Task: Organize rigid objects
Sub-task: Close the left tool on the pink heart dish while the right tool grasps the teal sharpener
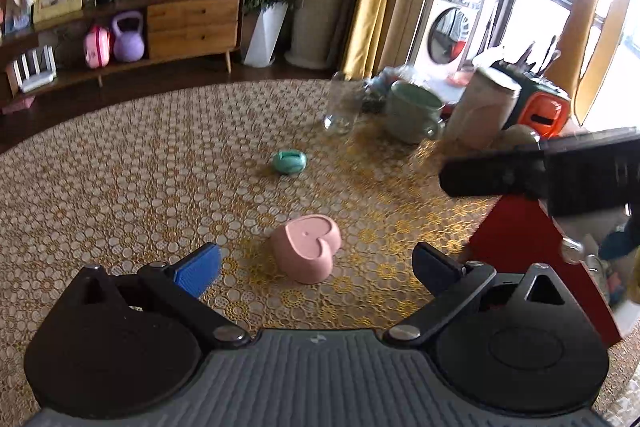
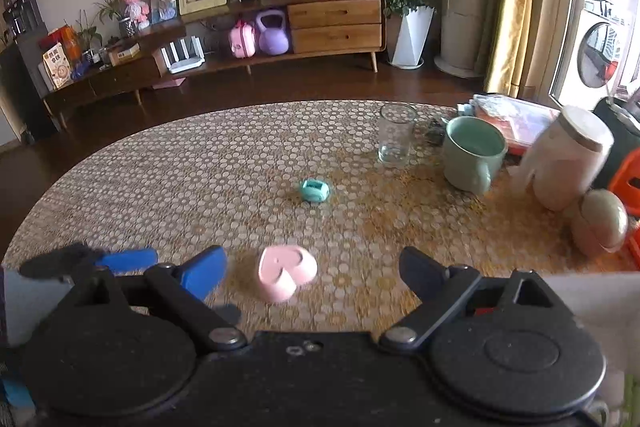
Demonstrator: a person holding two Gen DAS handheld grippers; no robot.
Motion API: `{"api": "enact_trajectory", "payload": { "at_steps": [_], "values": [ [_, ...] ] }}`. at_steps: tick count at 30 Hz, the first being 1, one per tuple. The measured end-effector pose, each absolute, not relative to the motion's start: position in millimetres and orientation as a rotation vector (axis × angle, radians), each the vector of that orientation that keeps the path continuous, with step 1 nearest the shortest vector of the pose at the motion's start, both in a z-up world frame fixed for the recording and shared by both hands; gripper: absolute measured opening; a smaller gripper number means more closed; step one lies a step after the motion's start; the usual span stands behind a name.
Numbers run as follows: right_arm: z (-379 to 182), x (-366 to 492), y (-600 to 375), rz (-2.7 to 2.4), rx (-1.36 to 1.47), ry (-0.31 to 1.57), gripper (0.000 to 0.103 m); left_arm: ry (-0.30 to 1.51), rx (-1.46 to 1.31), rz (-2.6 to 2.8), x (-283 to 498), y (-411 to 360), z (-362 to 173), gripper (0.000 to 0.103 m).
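Observation:
A pink heart-shaped dish (image 1: 307, 247) lies upside down on the patterned tablecloth, just ahead of my open left gripper (image 1: 316, 269), between its blue fingers. It also shows in the right wrist view (image 2: 285, 271), just ahead of my open, empty right gripper (image 2: 310, 273). A small teal oval object (image 1: 289, 161) lies farther out near the table's middle, also seen in the right wrist view (image 2: 315, 190). The right gripper's black body (image 1: 552, 175) shows at the right of the left view.
At the back right stand a clear glass (image 2: 395, 140), a green mug (image 2: 474, 155), a pale lidded jar (image 2: 568, 163), an egg-shaped object (image 2: 602, 223) and an orange box (image 1: 542, 113). A red box (image 1: 532, 247) sits at the right near my left gripper.

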State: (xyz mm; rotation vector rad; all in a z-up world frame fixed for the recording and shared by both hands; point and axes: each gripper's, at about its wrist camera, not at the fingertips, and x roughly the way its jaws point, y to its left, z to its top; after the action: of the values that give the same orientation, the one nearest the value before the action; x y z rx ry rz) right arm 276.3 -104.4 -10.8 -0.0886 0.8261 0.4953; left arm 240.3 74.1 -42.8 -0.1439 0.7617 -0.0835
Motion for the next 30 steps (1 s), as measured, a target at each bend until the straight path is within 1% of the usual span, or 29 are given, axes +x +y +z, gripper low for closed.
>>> {"api": "enact_trajectory", "payload": {
  "at_steps": [9, 17, 24, 30],
  "values": [
    [-30, 348, -80, 0.451, -0.095, 0.889, 0.094, 0.769, -0.153, -0.065, 272, 90, -74, 0.103],
    [-63, 385, -54, 0.441, -0.118, 0.945, 0.092, 0.764, -0.088, -0.115, 283, 77, -106, 0.103],
    [-85, 410, -34, 0.44, -0.107, 1.006, 0.09, 0.759, -0.052, -0.13, 297, 68, -123, 0.102],
    [-99, 430, -15, 0.419, -0.077, 1.061, 0.085, 0.748, -0.06, -0.134, 304, 71, -131, 0.102]
  ]
}}
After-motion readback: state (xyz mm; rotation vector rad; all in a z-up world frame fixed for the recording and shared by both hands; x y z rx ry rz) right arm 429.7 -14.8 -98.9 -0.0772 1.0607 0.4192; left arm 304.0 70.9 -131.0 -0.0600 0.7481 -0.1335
